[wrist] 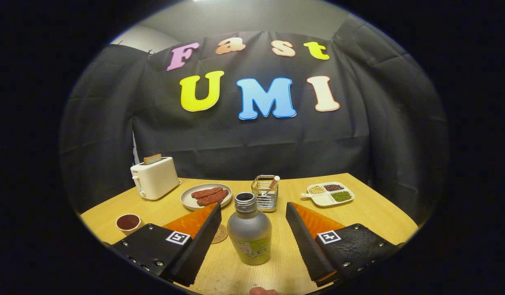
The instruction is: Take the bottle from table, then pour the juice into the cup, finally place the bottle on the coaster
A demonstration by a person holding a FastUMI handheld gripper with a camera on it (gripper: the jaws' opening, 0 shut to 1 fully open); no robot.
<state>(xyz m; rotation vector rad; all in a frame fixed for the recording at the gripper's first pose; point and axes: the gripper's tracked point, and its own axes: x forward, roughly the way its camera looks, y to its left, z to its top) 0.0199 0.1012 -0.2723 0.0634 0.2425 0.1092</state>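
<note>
The tongs were held spread, empty, with the uncapped bottle between the 2 fingers near the bench's front edge. A skewed pinch could tip it. The coaster, seemingly half hidden, sat left; the cup farther left.

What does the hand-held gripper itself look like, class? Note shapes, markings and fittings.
The hand-held gripper has two wedge-shaped fingers that taper forward, their inner faces ridged. Each sits on a black block studded with small screws and carries a square black-and-white marker tag.
</note>
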